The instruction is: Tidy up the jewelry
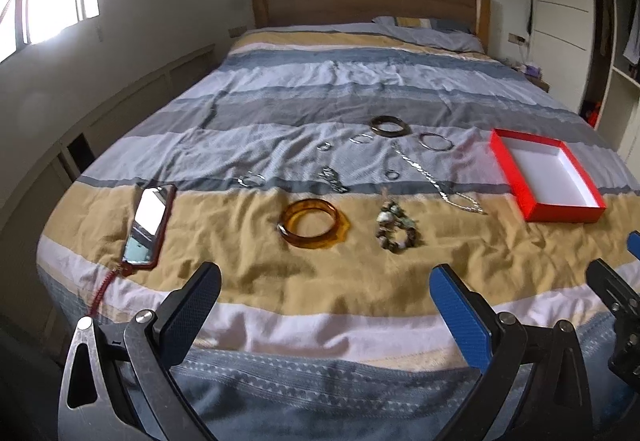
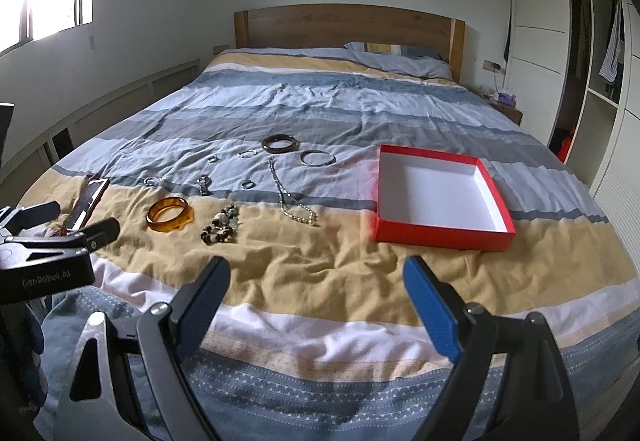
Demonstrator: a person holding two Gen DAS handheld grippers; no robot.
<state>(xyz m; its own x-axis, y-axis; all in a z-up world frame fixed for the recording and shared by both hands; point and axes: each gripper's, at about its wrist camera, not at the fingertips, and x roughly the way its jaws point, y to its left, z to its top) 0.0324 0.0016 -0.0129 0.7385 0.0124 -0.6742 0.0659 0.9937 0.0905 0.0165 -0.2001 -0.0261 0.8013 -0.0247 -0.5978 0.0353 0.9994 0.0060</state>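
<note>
The jewelry lies spread on a striped bed (image 2: 320, 281), across the tan and pale blue bands. Nearest is an amber bangle (image 1: 313, 223), lying flat, with a beaded bracelet (image 1: 396, 227) just to its right. A silver chain necklace (image 1: 436, 185) is stretched out, its long axis running from far left to near right, toward the red box. Farther back lie a dark bangle (image 1: 390, 125) and a thin silver bangle (image 1: 436, 141), both flat, with several small rings (image 1: 362, 139) scattered between. The red box (image 2: 442, 229), open with a bare white interior, sits to the right of the jewelry, its long side running near to far. A phone (image 1: 147, 225) in a red case lies at the left, pointing away.

The left claw (image 1: 324, 305) is spread wide and released, holding nothing, above the near edge of the bed. The right claw (image 2: 316, 293) is likewise wide apart and empty, touching nothing.
</note>
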